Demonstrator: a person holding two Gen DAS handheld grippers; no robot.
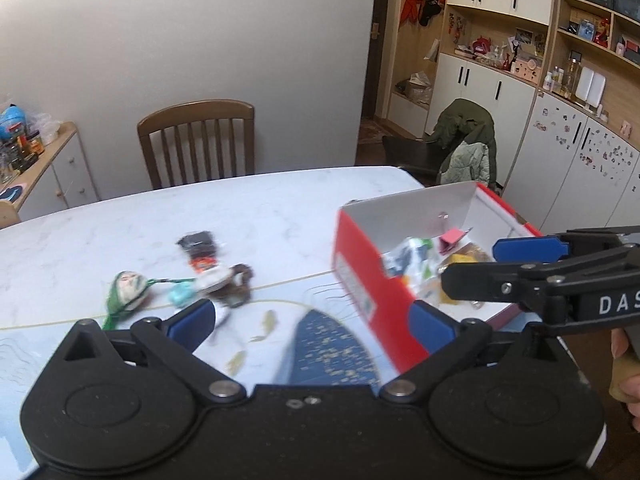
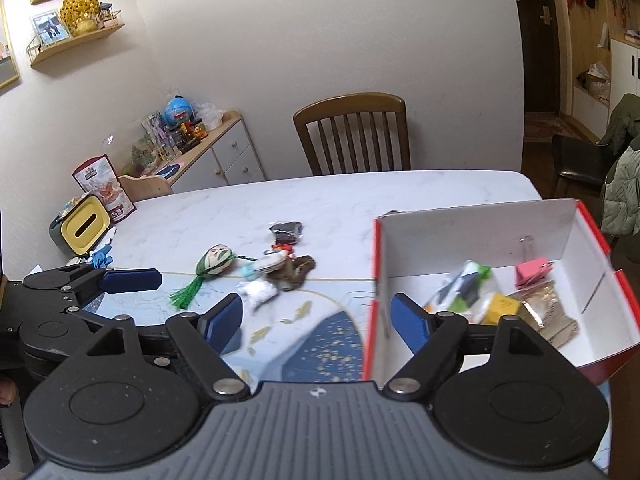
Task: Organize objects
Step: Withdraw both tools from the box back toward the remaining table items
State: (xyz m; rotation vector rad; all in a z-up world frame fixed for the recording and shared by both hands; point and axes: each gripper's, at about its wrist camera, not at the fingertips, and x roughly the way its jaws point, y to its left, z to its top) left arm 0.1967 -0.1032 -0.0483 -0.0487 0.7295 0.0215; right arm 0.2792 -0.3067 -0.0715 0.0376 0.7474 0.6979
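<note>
Ahead of my right jaws stands an open red box [image 2: 480, 240] with white inside walls, holding a pink clip [image 2: 531, 272], a yellow packet [image 2: 500, 307] and a green-and-white wrapper [image 2: 466, 284]. Left of it, beyond my left jaws, a loose cluster lies on the tabletop [image 2: 320, 200]: a green-tasselled painted charm [image 2: 214, 261], a dark packet [image 2: 285, 232], a brown furry piece [image 2: 294, 270] and a white fluffy toy [image 2: 259, 291].

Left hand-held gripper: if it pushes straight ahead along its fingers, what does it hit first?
Probably the near corner of the red box, which lies just inside the right finger of the open left hand-held gripper. Centre line runs over bare table mat. Depth is uncertain.
</note>
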